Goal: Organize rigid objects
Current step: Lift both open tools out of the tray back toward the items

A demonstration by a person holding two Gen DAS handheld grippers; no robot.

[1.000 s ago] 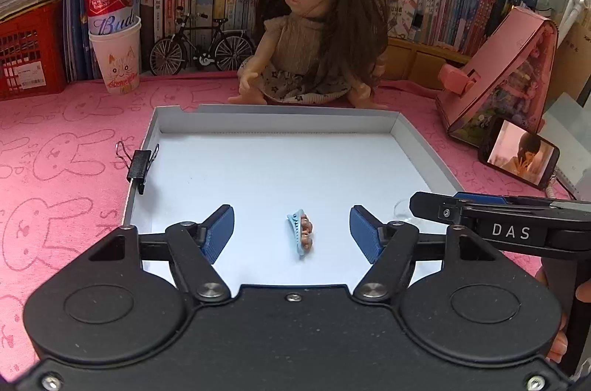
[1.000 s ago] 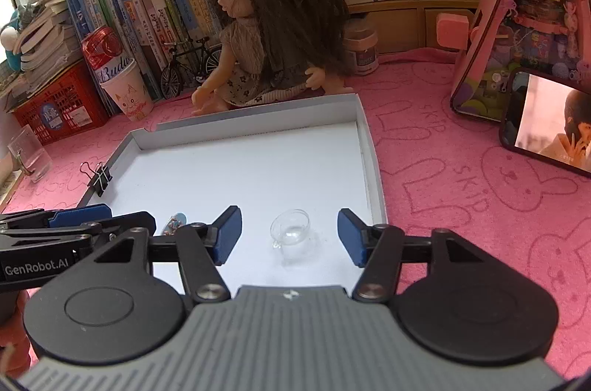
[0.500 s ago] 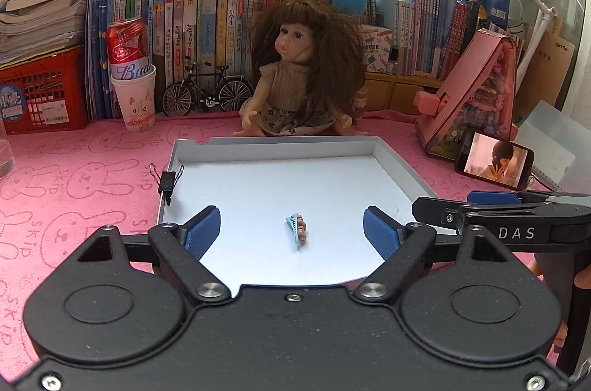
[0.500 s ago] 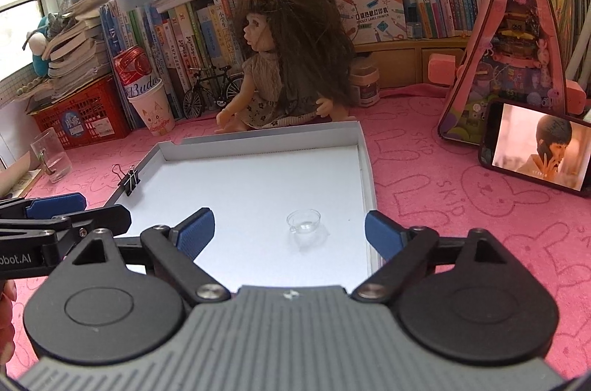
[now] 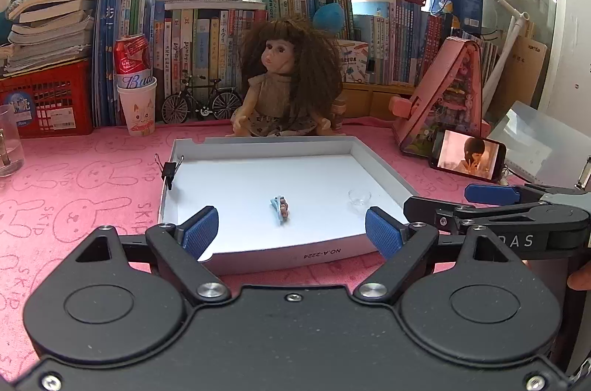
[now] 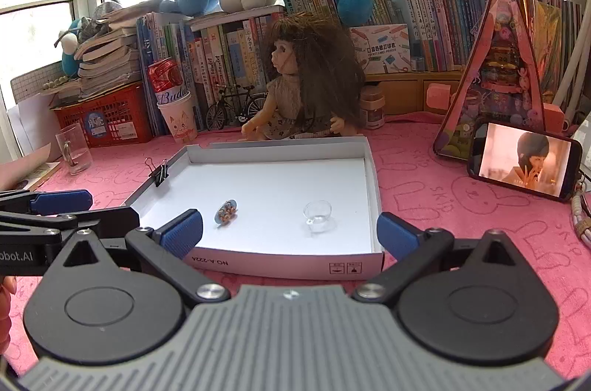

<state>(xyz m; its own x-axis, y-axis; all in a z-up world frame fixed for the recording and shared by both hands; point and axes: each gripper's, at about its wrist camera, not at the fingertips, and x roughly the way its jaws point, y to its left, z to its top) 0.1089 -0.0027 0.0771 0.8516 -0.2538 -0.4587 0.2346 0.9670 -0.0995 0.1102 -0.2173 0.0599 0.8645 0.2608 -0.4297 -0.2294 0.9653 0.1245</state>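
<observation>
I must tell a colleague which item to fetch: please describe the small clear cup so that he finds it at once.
Find the shallow white box before the doll. Two small things lie inside; the clear cup sits nearer its right wall. Unlike the blue hair clip, it is round and transparent.

Small blue hair clip [image 5: 279, 207] and clear glass cup [image 6: 317, 211], apart on the white tray [image 6: 373, 202] floor.

Surface [image 5: 74, 191] pink with bunny print; tray [image 5: 380, 165] white; binder clip [image 5: 169, 170] black; hair clip [image 5: 279, 205] pale blue; small cup [image 6: 317, 210] clear.
</observation>
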